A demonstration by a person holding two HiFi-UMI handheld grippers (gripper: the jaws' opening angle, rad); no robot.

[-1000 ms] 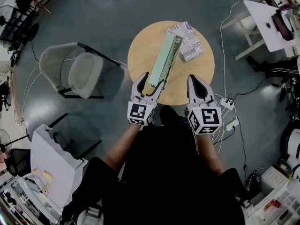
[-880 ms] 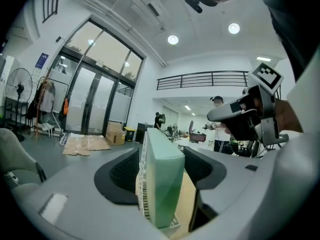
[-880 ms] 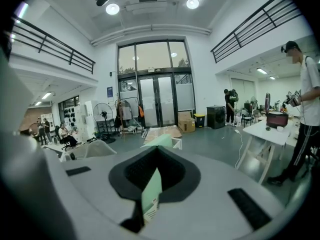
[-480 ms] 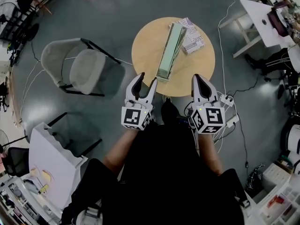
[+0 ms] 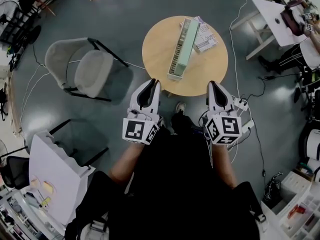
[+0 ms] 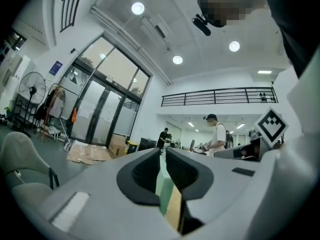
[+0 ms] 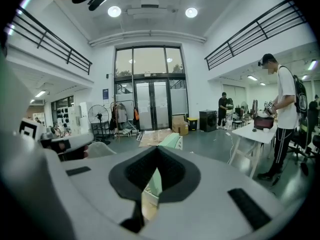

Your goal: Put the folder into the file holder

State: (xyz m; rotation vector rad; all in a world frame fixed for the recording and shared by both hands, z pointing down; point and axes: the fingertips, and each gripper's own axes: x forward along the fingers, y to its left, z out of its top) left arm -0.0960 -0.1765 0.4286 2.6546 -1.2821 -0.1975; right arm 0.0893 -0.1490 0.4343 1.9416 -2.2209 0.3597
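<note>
A long mint-green file holder (image 5: pixel 183 48) stands on the round wooden table (image 5: pixel 162 49), with thin sheet edges showing along its top. Whether the folder is inside I cannot tell. Printed papers (image 5: pixel 206 37) lie beside its far end. My left gripper (image 5: pixel 152 84) hovers off the table's near edge, short of the holder. Its jaws are closing to a narrow slit with nothing between them. In the left gripper view the holder (image 6: pixel 163 193) shows only through that slit, beyond the gripper (image 6: pixel 163 154). My right gripper (image 5: pixel 214 85) is shut and empty, and the holder (image 7: pixel 170 141) stands past its tips (image 7: pixel 157 151).
A grey chair (image 5: pixel 88 72) stands left of the table. On the floor to the right lie a power strip and cables (image 5: pixel 240 109). A white table (image 5: pixel 276 15) stands at the far right with a person (image 7: pixel 283 115) at it. A white desk (image 5: pixel 54 173) is at the near left.
Both grippers have drawn back from the table toward me. The left jaws, earlier open round the holder's near end, have come off it and closed. The holder stays on the table.
</note>
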